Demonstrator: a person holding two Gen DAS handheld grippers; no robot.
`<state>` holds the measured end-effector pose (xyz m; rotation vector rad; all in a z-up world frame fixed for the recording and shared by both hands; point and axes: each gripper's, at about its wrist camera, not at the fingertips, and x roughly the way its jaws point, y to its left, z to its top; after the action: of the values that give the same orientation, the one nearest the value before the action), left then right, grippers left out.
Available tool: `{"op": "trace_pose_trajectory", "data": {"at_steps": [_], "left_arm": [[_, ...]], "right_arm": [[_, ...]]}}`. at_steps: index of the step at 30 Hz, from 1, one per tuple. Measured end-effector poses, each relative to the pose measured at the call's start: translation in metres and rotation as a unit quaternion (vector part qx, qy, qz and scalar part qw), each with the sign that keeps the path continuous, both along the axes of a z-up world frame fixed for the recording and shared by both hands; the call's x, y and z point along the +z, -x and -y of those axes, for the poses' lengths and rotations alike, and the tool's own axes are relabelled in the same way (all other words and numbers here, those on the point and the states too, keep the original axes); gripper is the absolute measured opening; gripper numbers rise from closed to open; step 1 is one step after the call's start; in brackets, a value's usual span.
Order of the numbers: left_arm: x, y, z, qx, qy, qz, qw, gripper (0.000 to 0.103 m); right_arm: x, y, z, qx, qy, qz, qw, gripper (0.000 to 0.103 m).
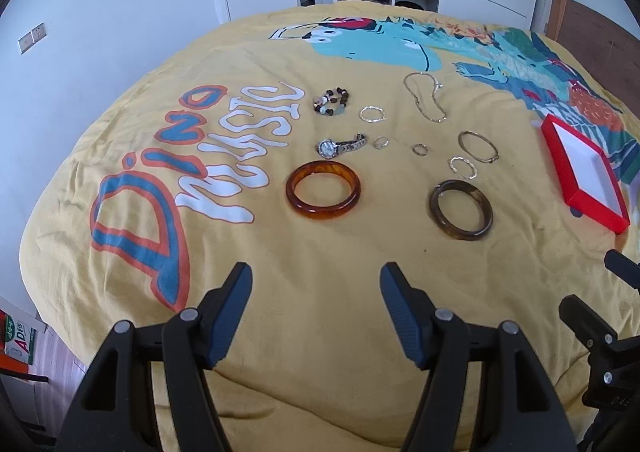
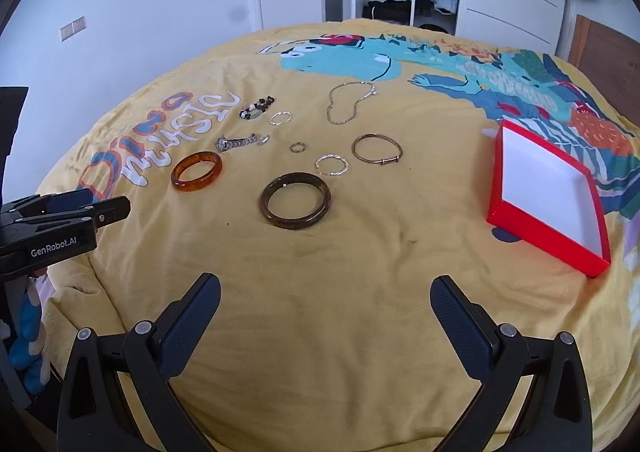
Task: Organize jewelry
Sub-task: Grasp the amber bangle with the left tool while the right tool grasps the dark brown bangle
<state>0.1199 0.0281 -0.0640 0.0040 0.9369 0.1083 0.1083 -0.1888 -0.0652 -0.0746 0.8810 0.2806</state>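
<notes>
Both grippers, left gripper point(image 1: 316, 284) and right gripper point(image 2: 326, 294), hover with fingers apart and empty; the dark bangle point(image 2: 295, 206) lies ahead, nearer the right, red box point(image 2: 520, 220) farther right.

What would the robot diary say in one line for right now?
left tool open, empty | right tool open, empty | jewelry on yellow bedspread | red box empty | nothing picked yet

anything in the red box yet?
No. The red box shows only its bare white floor; no jewelry is inside. The strip of floor behind its near wall is hidden in both views.
</notes>
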Motion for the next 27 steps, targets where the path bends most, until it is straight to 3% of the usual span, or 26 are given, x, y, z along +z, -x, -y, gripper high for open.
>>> {"op": "trace_pose_trajectory", "data": {"at_steps": [5,15,24,27], "left_arm": [[-0.008,-0.018,0.002,-0.003,-0.008,-0.008,0.9999,0.065],[-0.028,-0.055,-0.032,0.047,0.03,-0.03,0.998,0.065],[-0.058,-0.104,-0.069,0.108,0.083,-0.059,0.9889,0.065],[-0.071,-0.117,-0.072,0.117,0.09,-0.072,0.9864,0.065]], "right_arm": [[-0.009,-0.017,0.001,0.0,-0.013,-0.017,1.0,0.102],[-0.024,-0.062,0.003,-0.003,-0.046,-0.041,0.998,0.074],[-0.052,-0.115,-0.01,0.013,-0.081,-0.081,0.993,0.047],[-0.066,-0.132,-0.016,0.014,-0.081,-0.099,0.992,0.044]]}}
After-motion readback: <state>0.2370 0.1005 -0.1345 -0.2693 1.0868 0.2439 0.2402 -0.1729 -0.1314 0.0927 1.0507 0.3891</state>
